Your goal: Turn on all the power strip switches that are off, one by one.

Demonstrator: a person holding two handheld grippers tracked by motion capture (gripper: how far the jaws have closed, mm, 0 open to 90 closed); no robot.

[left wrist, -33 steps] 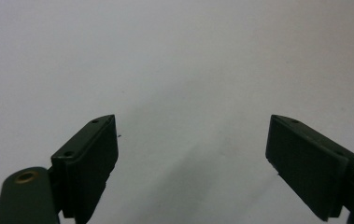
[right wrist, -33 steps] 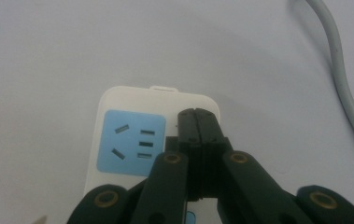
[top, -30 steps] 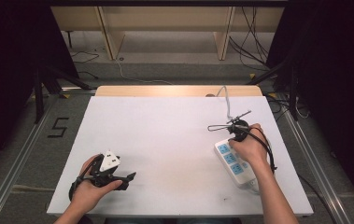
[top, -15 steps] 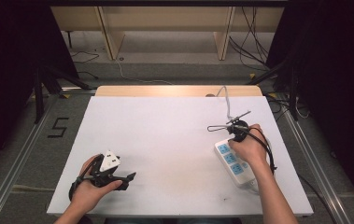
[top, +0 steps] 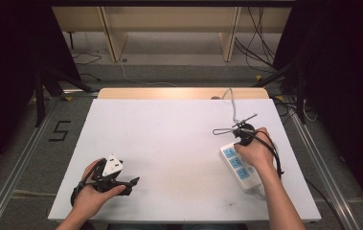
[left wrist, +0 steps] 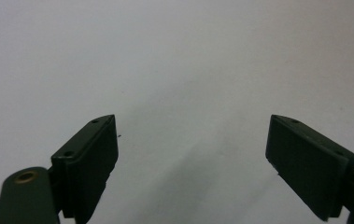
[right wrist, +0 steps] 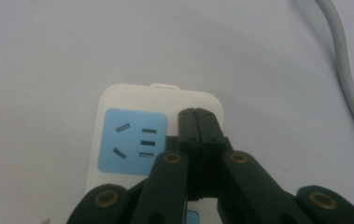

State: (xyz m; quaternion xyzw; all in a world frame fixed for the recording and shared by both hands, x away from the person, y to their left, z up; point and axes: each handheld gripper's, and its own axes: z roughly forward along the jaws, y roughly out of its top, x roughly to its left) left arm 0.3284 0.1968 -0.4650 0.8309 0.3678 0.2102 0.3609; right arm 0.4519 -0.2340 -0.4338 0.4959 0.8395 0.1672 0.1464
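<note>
Two grippers are at work, and they stand well apart on the white surface (top: 179, 143); the right gripper (right wrist: 196, 122) has its jaws pressed together with nothing between them, their tips resting over the end of the white power strip (right wrist: 118, 112), just beside the blue socket panel (right wrist: 132, 141); the left gripper (left wrist: 193, 154) has its jaws spread wide over bare surface, holding nothing.

In the high view the power strip (top: 232, 160) lies near the right edge of the surface, slanted, partly under the person's right hand (top: 255, 151), with its grey cable (top: 232, 103) running off toward the far edge; the left hand (top: 95, 189) rests near the front left corner.

Judging from this, the step in hand is pressing or steadying the strip with the closed tips; to do it well, keep the tips square on the white casing rather than on the socket slots; push straight down so the strip does not skid sideways; hold the wrist low so the tips do not slide off the rounded end; watch the cable (right wrist: 347, 70), which curves close by and could drag the strip if snagged. The left gripper could come across to brace the strip's other end if it begins to turn.
</note>
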